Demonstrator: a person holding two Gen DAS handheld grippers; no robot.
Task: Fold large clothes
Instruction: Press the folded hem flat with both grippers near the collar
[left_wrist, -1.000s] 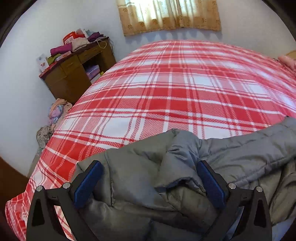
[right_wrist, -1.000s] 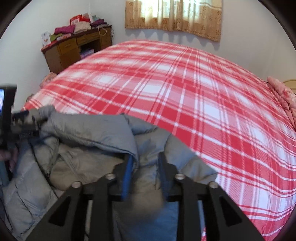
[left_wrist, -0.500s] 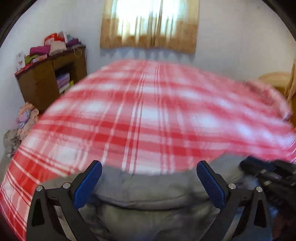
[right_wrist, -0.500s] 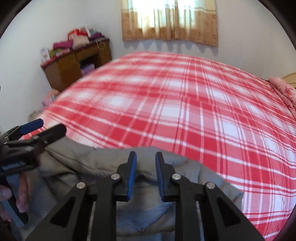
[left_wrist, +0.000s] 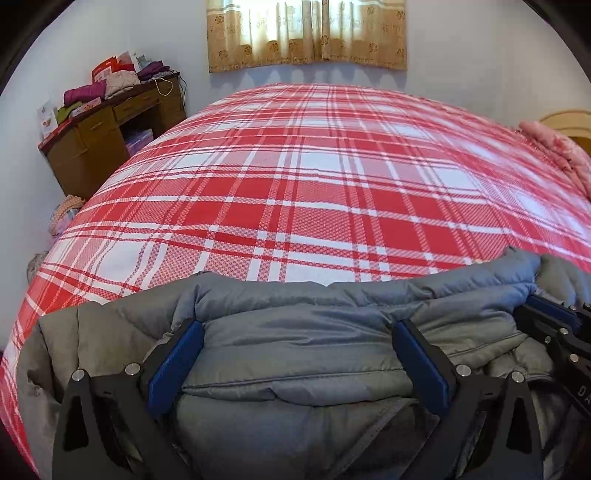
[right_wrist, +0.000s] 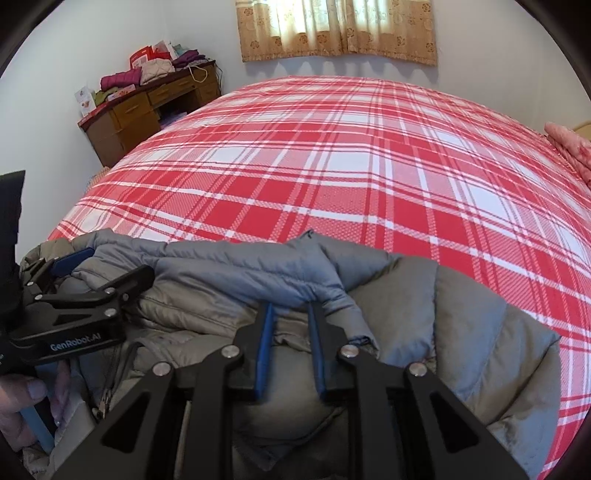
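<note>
The gray jacket (left_wrist: 295, 354) lay on the bed (left_wrist: 303, 192), now flatter than before. The left gripper (left_wrist: 295, 354) stayed wide open with the jacket between its jaws. The right gripper (right_wrist: 291, 321) had narrowed, pinching the jacket's edge.

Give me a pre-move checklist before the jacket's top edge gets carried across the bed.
1. Right hand-held gripper pinching the grey jacket edge: ok.
2. Left hand-held gripper clamped on fabric: not ok, the jaws stand wide with the jacket between them.
3. Plaid bed cover bare where the jacket would land: ok.
4. Both grippers on the same edge: ok.
5. Zipper closed: cannot tell.
</note>
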